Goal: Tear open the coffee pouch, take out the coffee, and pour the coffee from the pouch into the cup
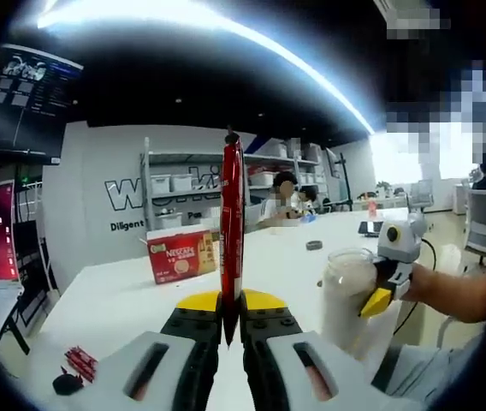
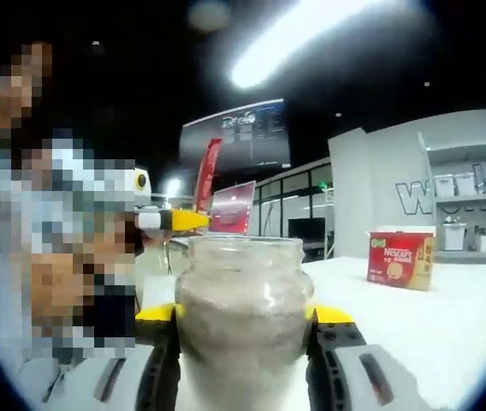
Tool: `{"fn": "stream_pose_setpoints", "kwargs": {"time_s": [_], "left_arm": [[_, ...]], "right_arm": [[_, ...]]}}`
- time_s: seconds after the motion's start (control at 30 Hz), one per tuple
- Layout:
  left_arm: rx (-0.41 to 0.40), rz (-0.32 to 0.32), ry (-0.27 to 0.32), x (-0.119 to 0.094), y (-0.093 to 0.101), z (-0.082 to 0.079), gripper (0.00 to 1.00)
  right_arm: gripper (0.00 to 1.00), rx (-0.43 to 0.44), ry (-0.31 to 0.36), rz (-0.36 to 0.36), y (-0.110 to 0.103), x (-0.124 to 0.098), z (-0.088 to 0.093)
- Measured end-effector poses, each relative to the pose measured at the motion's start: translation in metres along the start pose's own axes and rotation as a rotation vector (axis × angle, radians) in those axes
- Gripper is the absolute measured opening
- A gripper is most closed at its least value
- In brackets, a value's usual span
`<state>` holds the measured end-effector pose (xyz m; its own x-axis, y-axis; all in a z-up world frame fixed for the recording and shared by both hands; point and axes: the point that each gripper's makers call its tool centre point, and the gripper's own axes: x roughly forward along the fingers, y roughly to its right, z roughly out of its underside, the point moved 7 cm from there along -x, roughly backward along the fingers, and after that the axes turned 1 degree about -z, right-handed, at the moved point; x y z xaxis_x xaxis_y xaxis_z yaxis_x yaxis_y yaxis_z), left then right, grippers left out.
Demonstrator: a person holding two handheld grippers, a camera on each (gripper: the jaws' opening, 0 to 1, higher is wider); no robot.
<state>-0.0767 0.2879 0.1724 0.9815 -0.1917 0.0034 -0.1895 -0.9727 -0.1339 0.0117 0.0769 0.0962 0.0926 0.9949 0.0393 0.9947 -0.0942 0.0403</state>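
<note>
jar [image 2: 241,317] base cut off below the frame; small red scraps [image 1: 81,361] too blurred to identify

1. Both views are bright low down and dark above; the ceiling is nearly black.
2. A long ceiling light [image 1: 226,30] is blown out to a white streak, bent into an arc by the fisheye lens.
3. In the left gripper view a window [image 1: 414,154] at the right glares white, washing out detail around it.
4. The white surface [image 1: 123,300] is evenly lit, with soft, faint shadows.
5. In the right gripper view the jar [image 2: 245,317] sits close to the lens and looks soft, and the light [image 2: 311,38] overhead is a blurred smear.
6. Straight lines bow towards the edges, and the shelves [image 1: 174,184] lean.
</note>
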Motion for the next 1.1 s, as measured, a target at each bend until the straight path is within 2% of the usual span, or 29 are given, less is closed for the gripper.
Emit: {"fn": "stream_pose_setpoints", "kwargs": {"time_s": [0.13,0.23,0.43,0.67,0.87,1.1], "left_arm": [[0.002,-0.004,-0.006,0.000,-0.001,0.002,0.10],[0.007,-0.008,-0.007,0.000,-0.002,0.002,0.10],[0.003,-0.006,-0.006,0.001,-0.004,0.003,0.10],[-0.001,-0.013,-0.007,-0.001,-0.006,0.003,0.10],[0.004,-0.004,-0.006,0.001,-0.001,0.002,0.10],[0.009,0.001,-0.010,0.003,0.002,0.003,0.10]], "right_arm": [[0.57,-0.003,0.003,-0.037,-0.017,0.029,0.000],[0.57,-0.007,0.006,-0.054,-0.025,0.040,0.001],[0.57,-0.004,0.021,-0.031,-0.025,0.048,0.002],[0.57,-0.006,0.009,-0.039,-0.029,0.046,0.001],[0.58,-0.003,0.004,-0.046,-0.023,0.047,0.001],[0.58,-0.007,0.018,-0.019,-0.026,0.048,0.001]]}}
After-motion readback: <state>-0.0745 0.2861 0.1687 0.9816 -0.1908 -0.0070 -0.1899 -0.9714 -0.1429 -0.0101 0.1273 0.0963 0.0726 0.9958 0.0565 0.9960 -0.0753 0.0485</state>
